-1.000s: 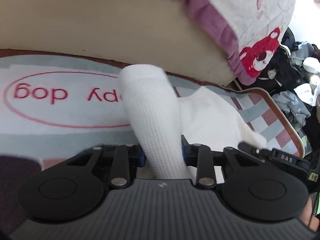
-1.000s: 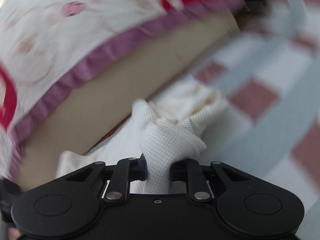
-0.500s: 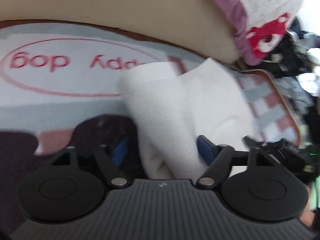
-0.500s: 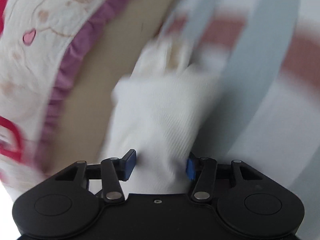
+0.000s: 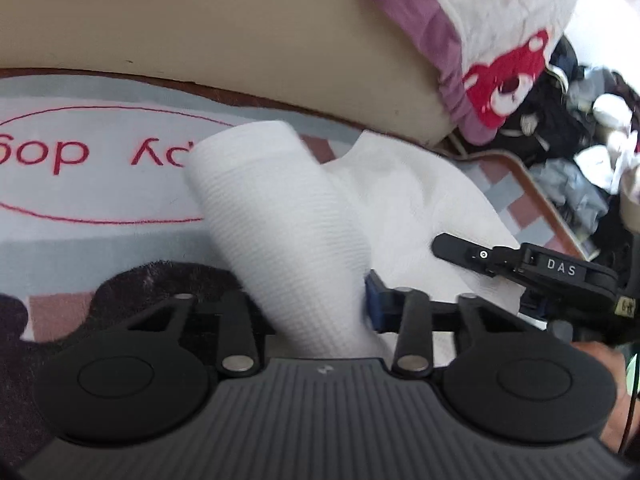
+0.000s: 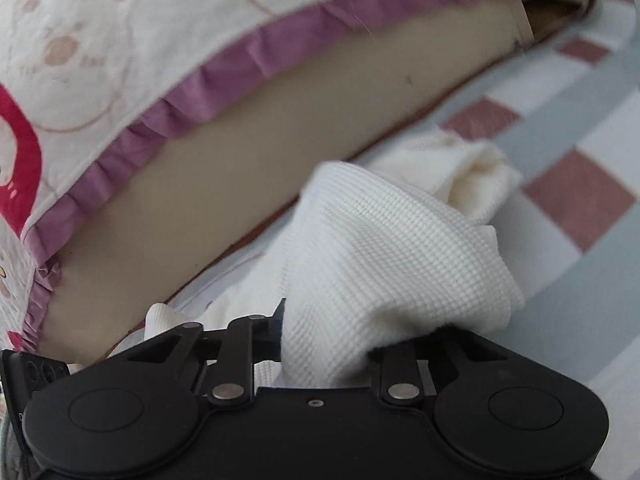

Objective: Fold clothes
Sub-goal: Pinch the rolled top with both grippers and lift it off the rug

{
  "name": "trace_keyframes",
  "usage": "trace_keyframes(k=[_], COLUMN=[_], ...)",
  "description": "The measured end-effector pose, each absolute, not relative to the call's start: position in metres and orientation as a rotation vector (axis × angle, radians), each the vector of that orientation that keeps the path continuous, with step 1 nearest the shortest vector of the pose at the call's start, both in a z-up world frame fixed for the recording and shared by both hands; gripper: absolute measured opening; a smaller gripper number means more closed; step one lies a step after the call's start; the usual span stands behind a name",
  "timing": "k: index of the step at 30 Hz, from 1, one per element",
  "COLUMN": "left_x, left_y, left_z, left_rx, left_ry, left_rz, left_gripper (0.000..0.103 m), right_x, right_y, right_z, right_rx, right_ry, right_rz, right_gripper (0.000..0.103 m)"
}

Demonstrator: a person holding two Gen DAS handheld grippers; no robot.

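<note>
A white waffle-knit garment (image 5: 400,200) lies on a rug, partly flat and partly lifted. In the left wrist view a raised fold of it (image 5: 280,208) runs back between the jaws of my left gripper (image 5: 316,300), which are closing and press on it; a blue pad (image 5: 374,300) touches its right side. In the right wrist view a bunched end of the garment (image 6: 392,248) sits in my right gripper (image 6: 326,336), whose jaws are closing and pinch it. One black finger (image 5: 460,250) of the right gripper lies over the flat cloth.
The rug (image 5: 100,196) has a red oval with lettering and a pink, grey and white check (image 6: 580,192). Behind it runs a beige bed side (image 5: 200,20) under a quilt with a purple frill (image 6: 132,148). A heap of dark clothes (image 5: 568,120) lies at the right.
Half a second ago both grippers stood wide around the cloth; now both have narrowed onto it again. The right wrist view has swung back toward the bed side.
</note>
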State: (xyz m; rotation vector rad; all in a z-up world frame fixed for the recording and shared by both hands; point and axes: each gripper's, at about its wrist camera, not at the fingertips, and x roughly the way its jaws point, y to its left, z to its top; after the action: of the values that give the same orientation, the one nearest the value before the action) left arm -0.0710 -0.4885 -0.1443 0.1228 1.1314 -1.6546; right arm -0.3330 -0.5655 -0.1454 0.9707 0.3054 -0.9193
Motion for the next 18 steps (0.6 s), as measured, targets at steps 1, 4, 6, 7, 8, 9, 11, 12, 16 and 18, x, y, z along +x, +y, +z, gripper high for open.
trace_keyframes(k=[1, 4, 6, 7, 8, 9, 11, 12, 16, 18], left_x=[-0.072, -0.076, -0.074, -0.073, -0.073, -0.071, -0.064, -0.061, -0.051, -0.046], left_y=[-0.486, -0.48, -0.475, -0.474, -0.474, -0.472, -0.463, -0.457, -0.427, -0.409], left_z=[-0.142, -0.132, -0.126, -0.122, -0.118, -0.113, -0.103, -0.097, -0.071, -0.056], left_rx=[0.132, 0.129, 0.1, 0.086, 0.072, 0.059, 0.028, 0.007, -0.037, -0.025], left_ry=[1.11, 1.074, 1.057, 1.051, 1.046, 1.039, 1.028, 1.026, 0.974, 0.939], left_rz=[-1.66, -1.672, -1.68, -1.683, -1.685, -1.687, -1.684, -1.676, -1.619, -1.571], left_gripper=[0.034, 0.032, 0.032, 0.032, 0.032, 0.032, 0.032, 0.032, 0.032, 0.032], right_x=[-0.332, -0.33, -0.328, -0.327, -0.326, -0.323, -0.314, -0.31, -0.286, -0.272], right_y=[-0.566, -0.564, -0.558, -0.557, -0.555, -0.553, -0.549, -0.548, -0.533, -0.523], right_z=[-0.14, -0.126, -0.117, -0.112, -0.107, -0.1, -0.086, -0.078, -0.051, -0.039], right_rx=[0.97, 0.947, 0.92, 0.908, 0.898, 0.883, 0.852, 0.836, 0.74, 0.69], right_ry=[0.302, 0.303, 0.307, 0.304, 0.297, 0.293, 0.289, 0.287, 0.298, 0.306], right_rz=[-0.923, -0.925, -0.922, -0.918, -0.914, -0.907, -0.893, -0.886, -0.814, -0.768], right_gripper=[0.028, 0.027, 0.026, 0.026, 0.026, 0.026, 0.026, 0.026, 0.026, 0.026])
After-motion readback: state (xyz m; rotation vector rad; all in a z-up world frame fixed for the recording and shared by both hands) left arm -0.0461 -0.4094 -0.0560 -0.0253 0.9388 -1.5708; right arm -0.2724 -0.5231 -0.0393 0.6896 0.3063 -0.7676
